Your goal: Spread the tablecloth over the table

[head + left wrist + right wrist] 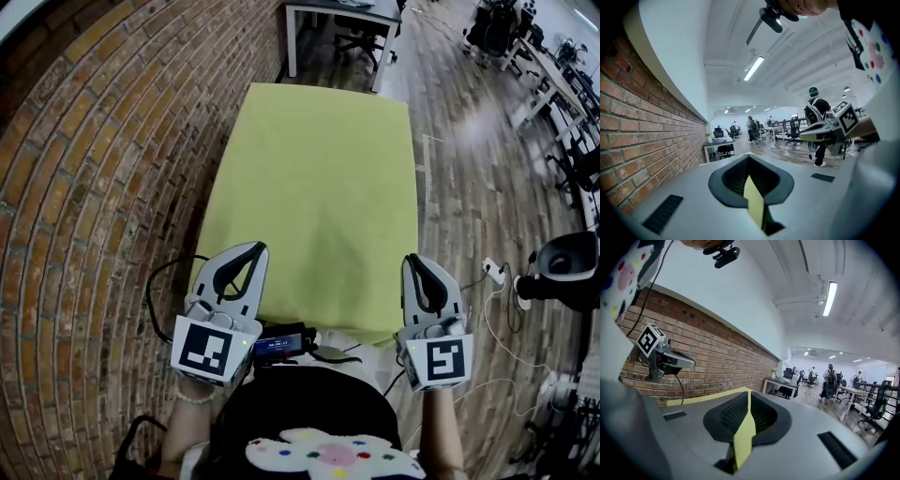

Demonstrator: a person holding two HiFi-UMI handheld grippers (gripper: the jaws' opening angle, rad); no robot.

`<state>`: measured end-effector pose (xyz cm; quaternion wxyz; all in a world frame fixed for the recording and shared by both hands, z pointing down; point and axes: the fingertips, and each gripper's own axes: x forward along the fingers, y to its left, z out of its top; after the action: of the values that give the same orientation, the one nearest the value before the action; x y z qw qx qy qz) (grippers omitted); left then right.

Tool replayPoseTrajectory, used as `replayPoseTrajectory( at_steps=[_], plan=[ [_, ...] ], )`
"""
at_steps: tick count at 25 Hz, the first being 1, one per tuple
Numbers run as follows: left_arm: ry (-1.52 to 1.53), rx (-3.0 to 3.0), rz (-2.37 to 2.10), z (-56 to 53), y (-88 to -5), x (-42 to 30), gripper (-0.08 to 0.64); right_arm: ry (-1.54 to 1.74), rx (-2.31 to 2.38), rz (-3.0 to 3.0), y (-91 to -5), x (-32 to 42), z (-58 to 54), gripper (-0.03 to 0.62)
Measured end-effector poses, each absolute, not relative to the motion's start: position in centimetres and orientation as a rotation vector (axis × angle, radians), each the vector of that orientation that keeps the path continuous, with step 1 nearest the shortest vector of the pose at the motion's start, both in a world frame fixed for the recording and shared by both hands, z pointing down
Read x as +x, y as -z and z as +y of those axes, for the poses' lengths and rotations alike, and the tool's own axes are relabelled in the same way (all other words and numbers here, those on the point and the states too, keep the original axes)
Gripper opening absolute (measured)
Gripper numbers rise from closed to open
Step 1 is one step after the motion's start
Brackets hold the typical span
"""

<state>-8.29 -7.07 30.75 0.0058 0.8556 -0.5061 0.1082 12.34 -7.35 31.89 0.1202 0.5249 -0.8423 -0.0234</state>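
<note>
Tablecloth, a plain yellow-green sheet, lies flat and smooth alongside the brick wall. It covers the table so fully that none of the tabletop shows, and one long side runs just beside the wall. The left gripper has the near corner on the wall side. In the left gripper view its jaws are pressed together on a thin, upright fold of the cloth. The right gripper holds the near corner on the side away from the wall, and the right gripper view shows its jaws likewise clamped on a narrow yellow fold. Both grippers point almost level along the cloth, parallel to the wall and well apart, one at each near corner. Each shows up in the other's view, the right one away from the wall and the left one against the bricks. A white desk stands beside the wall past the cloth's far end. A small black device sits near the near edge, between the two grippers. A wooden floor runs along the side away from the wall, with a white power strip and its cable lying on it. People and office chairs stand far off down the room, too small to make out.
</note>
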Motion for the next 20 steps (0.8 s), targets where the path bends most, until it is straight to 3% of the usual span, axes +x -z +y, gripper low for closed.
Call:
replayPoseTrajectory(
  at_steps=[20],
  plan=[
    [-0.305,2.693,-1.537,-8.4,-30.8,-8.4,0.015,0.044,1.503,-2.501,-32.4,10.3,-8.3,0.041]
  ],
)
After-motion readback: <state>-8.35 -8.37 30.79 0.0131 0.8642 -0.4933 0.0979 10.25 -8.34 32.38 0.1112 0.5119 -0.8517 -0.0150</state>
